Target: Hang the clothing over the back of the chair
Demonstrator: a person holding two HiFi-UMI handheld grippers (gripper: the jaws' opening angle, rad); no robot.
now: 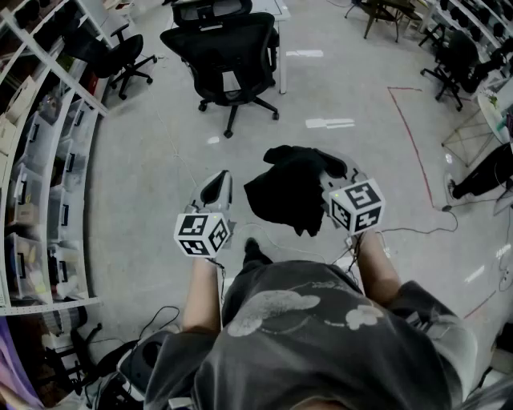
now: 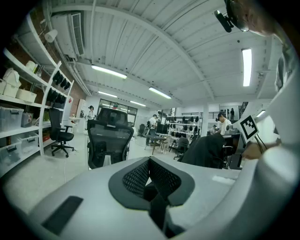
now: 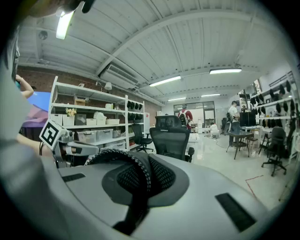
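A black garment (image 1: 290,190) hangs in a bunch over the floor, in front of the person. My right gripper (image 1: 329,170) is shut on its upper right part. In the right gripper view a dotted black edge of the garment (image 3: 127,158) runs between the closed pads (image 3: 161,174). My left gripper (image 1: 218,181) is level with it, a short way left of the garment and apart from it. Its jaws are together with nothing in them (image 2: 149,161). The black mesh office chair (image 1: 225,46) stands further ahead, its back toward me (image 2: 109,141) (image 3: 171,140).
Shelving with storage boxes (image 1: 44,152) runs along the left side. A second black chair (image 1: 120,50) stands by it. A white desk (image 1: 276,16) is behind the target chair. Red tape (image 1: 413,136) and cables (image 1: 417,231) lie on the floor at right.
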